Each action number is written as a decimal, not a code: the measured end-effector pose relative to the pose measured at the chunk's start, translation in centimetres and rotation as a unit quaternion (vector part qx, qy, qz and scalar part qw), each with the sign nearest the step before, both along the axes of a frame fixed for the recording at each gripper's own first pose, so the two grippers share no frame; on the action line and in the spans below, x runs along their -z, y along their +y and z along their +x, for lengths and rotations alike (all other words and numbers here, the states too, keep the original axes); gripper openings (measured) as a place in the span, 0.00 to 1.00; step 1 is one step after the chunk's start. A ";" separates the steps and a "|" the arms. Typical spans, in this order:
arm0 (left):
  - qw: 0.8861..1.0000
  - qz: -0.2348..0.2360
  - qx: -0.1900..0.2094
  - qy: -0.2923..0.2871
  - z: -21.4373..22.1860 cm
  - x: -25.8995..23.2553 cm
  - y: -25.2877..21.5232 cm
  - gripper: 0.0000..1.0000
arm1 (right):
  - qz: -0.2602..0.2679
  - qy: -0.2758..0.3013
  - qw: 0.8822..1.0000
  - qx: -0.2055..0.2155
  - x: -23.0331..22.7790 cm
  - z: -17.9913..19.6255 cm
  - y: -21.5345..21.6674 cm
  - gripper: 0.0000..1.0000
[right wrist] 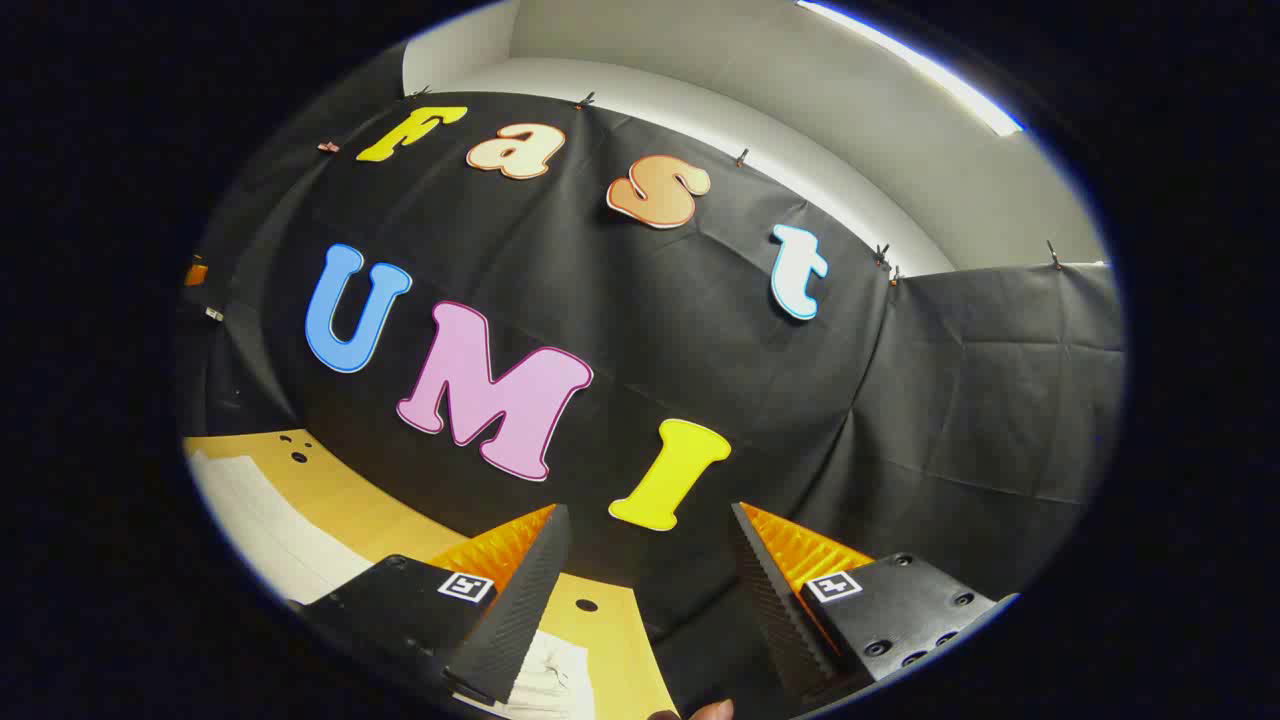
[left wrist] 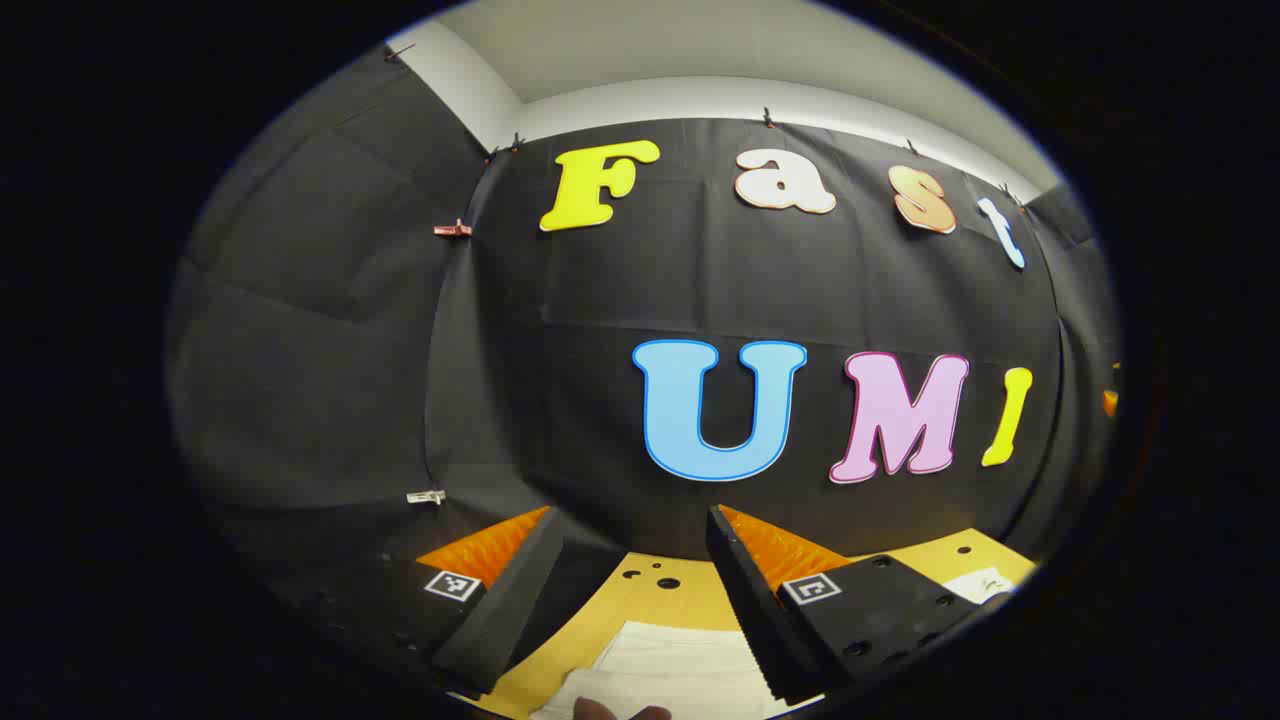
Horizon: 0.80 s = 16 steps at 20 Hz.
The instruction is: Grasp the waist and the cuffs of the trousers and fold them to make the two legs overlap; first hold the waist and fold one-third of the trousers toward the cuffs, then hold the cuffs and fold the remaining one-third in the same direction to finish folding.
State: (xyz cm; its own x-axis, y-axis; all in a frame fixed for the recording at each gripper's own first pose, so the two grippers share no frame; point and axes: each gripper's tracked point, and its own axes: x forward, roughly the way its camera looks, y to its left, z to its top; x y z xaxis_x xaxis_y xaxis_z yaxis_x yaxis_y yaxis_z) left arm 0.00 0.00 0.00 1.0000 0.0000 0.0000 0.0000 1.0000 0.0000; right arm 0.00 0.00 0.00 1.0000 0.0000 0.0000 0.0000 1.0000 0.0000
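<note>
While my left tongs (left wrist: 625,590) and right tongs (right wrist: 645,590) hang wide apart and empty, the white trousers (left wrist: 680,670) lie flat and layered on the tan worktop (left wrist: 650,600) just below; no legible label shows.

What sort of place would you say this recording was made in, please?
Probably a small indoor recording booth: black cloth wall clipped up as a backdrop, plain white room wall above it, and a yellow wooden tabletop with drilled holes carrying white folded fabric.
</note>
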 end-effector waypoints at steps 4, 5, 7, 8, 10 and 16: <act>0.999 0.043 0.011 0.005 -0.3 0.4 -0.3 0.94 | -0.012 0.004 1.000 -0.005 0.4 0.0 0.8 0.97; 0.998 0.054 0.013 0.007 -0.4 0.5 -0.4 0.94 | -0.017 0.005 1.000 -0.007 0.6 0.0 1.0 0.97; 0.997 0.074 0.020 0.009 -0.6 0.8 -0.6 0.94 | -0.024 0.008 1.000 -0.011 0.9 -0.2 1.3 0.97; 0.996 0.083 0.024 0.010 -0.8 0.8 -0.7 0.94 | -0.026 0.009 1.000 -0.013 1.0 -0.4 1.4 0.97; 0.994 0.099 0.034 0.011 -1.0 1.1 -1.2 0.93 | -0.029 0.009 0.999 -0.015 1.0 -0.8 1.8 0.97; 0.987 0.149 0.061 0.017 -2.0 2.8 -1.7 0.95 | -0.053 0.012 0.998 -0.024 2.0 -1.6 2.4 0.97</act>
State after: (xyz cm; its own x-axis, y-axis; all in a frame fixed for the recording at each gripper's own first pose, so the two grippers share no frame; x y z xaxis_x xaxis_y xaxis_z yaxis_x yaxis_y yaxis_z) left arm -2.04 -1.72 -2.78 0.9920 -0.1144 -0.0525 0.1248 0.9484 0.2913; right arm -1.65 2.44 -1.96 0.9985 0.0471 -0.0270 -0.0497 0.9932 -0.1049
